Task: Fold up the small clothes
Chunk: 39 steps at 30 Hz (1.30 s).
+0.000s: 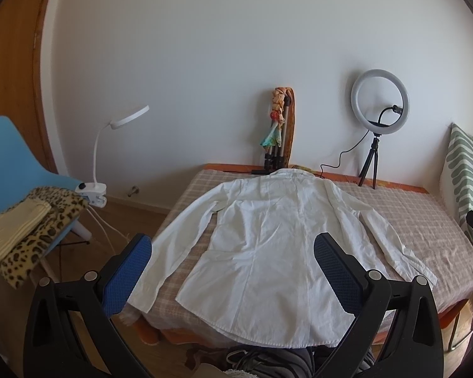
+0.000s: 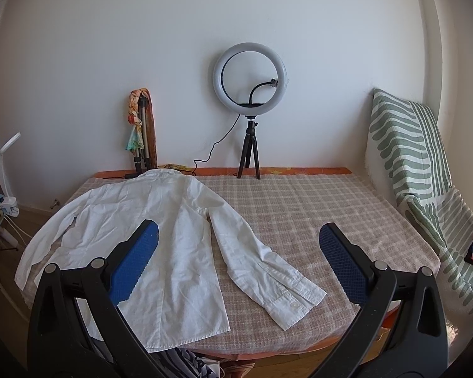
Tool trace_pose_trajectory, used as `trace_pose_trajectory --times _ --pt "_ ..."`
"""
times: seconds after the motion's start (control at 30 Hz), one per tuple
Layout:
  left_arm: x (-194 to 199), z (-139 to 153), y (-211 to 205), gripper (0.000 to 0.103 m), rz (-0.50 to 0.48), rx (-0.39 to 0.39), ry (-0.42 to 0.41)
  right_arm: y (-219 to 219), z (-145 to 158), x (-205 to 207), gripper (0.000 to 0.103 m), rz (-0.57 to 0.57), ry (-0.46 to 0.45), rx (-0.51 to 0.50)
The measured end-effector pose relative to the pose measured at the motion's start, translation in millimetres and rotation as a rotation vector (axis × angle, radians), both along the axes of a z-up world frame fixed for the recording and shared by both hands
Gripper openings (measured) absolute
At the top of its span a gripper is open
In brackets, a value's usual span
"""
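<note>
A white long-sleeved shirt (image 1: 261, 245) lies flat, back up, on the checked cloth (image 2: 315, 208) covering the table, collar toward the wall, hem at the near edge and its left cuff hanging just past the left edge. Bare cloth stretches wide to the shirt's right, up to the striped cushion (image 2: 406, 157). Both the left gripper (image 1: 233, 267) and right gripper (image 2: 239, 252) hover with blue textured pads spread wide, holding nothing.
</note>
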<state>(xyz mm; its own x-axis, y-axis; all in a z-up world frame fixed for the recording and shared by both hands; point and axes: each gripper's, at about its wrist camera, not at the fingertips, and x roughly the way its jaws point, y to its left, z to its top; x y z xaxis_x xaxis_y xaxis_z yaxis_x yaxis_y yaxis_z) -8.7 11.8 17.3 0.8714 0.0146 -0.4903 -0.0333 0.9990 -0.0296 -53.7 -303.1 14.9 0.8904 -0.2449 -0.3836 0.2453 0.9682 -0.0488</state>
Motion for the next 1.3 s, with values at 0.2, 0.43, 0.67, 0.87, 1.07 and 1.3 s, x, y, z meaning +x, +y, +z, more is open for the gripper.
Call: trace_pose_trajectory --times 0.2,0.43,0.67,0.87,1.07,1.3 --pt "-2.7 1.9 2.3 0.103 0.002 -0.006 -0.005 0.7 1.4 0.1 0.103 -0.001 0.0 -0.001" --pt "-2.7 2.4 3.3 0.102 0.003 -0.007 -0.004 1.2 4.3 -0.5 0.103 0.001 0.0 0.002" --pt "-2.8 2.1 4.2 0.102 0.002 -0.009 -0.004 1.3 3.0 -0.8 0.103 0.001 -0.002 0.002" --pt "-3.1 2.2 4.3 0.103 0.003 -0.008 -0.005 2.5 3.8 -0.6 0.103 0.001 -0.003 0.002" --pt "-3.0 2.0 4.9 0.102 0.003 -0.009 -0.004 2.5 3.8 -1.0 0.103 0.002 -0.003 0.0" --pt "-4.0 1.8 8.5 0.103 0.008 -0.014 -0.005 4.1 5.1 -1.4 0.103 0.006 -0.003 0.0"
